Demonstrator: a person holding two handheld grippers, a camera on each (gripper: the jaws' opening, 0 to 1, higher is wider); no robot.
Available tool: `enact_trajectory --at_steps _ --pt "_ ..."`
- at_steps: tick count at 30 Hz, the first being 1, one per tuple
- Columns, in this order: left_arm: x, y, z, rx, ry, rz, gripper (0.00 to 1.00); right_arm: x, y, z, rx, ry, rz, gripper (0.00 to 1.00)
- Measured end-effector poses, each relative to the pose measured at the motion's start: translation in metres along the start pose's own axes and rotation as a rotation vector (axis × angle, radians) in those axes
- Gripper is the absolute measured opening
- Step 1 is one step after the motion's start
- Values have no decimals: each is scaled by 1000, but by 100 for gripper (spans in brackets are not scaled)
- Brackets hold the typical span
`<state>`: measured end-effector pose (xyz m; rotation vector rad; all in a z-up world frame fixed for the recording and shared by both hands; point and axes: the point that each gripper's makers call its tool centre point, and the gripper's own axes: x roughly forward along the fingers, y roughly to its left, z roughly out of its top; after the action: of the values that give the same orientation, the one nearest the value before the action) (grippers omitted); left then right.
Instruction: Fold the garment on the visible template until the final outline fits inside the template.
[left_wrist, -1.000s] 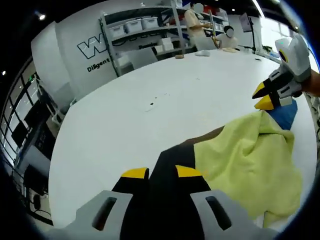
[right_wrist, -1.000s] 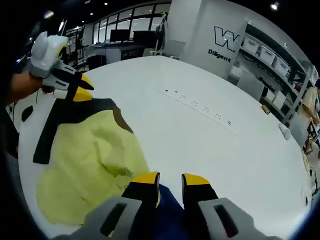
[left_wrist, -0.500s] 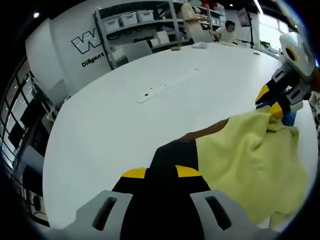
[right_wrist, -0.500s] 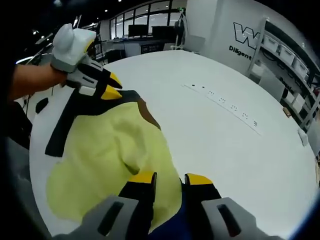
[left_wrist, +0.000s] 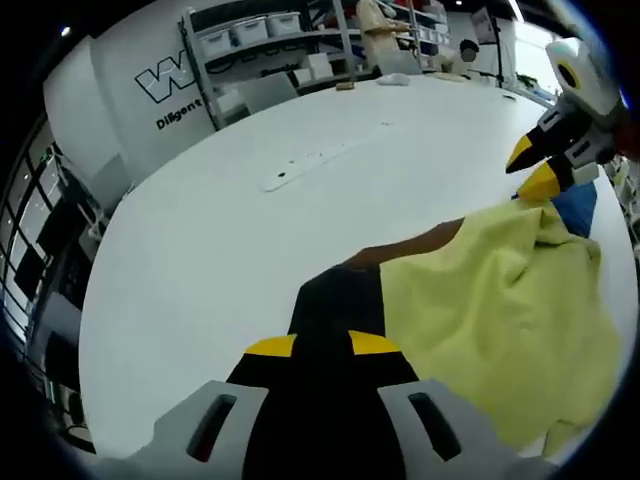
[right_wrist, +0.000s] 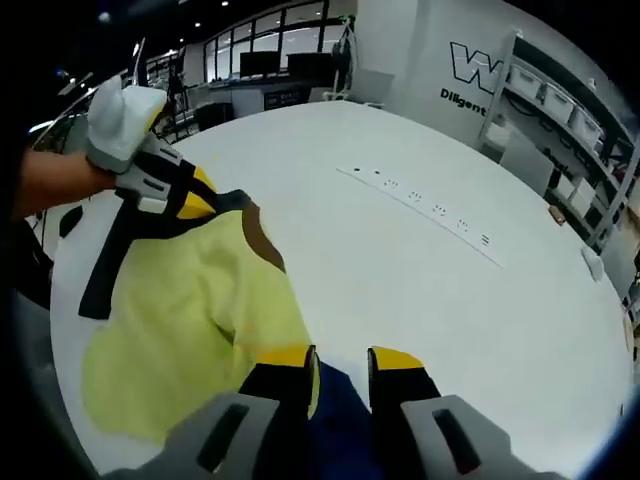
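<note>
A yellow garment (left_wrist: 500, 300) with a brown collar (left_wrist: 410, 243), a black sleeve (left_wrist: 335, 305) and a blue sleeve (left_wrist: 578, 205) lies spread on the white table (left_wrist: 220, 250). My left gripper (left_wrist: 322, 346) is shut on the black sleeve. My right gripper (left_wrist: 530, 170) comes in at the upper right, by the blue sleeve. In the right gripper view, my right gripper (right_wrist: 340, 358) is shut on the blue sleeve (right_wrist: 335, 410). The yellow cloth (right_wrist: 190, 320) stretches to the left, where the left gripper (right_wrist: 200, 195), held by a hand, pinches the black sleeve (right_wrist: 110, 265).
A flush power strip (left_wrist: 320, 165) (right_wrist: 420, 205) runs across the table's middle. Shelves with white boxes (left_wrist: 250, 30) and a wall with lettering stand behind. People (left_wrist: 385, 25) work at a far table. The table's rounded edge (right_wrist: 60, 330) is close to the garment.
Both grippers keep their hold. The two grippers have drawn slightly apart since half a second ago, the yellow cloth lies more stretched, and more blue sleeve shows beside the right gripper.
</note>
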<state>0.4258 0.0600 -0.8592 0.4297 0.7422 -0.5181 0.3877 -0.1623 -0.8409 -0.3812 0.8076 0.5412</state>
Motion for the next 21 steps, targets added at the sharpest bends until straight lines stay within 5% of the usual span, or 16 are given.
enact_trajectory --at_steps 3,9,21 --pt "0 -1 2 -1 -8 -2 13 4 6 -16 -31 67 44 21" --pt "1 -1 2 -5 -12 -2 13 4 32 -17 -85 68 162 20" --pt "1 -2 2 -6 -23 -6 12 7 14 -15 -96 73 92 15"
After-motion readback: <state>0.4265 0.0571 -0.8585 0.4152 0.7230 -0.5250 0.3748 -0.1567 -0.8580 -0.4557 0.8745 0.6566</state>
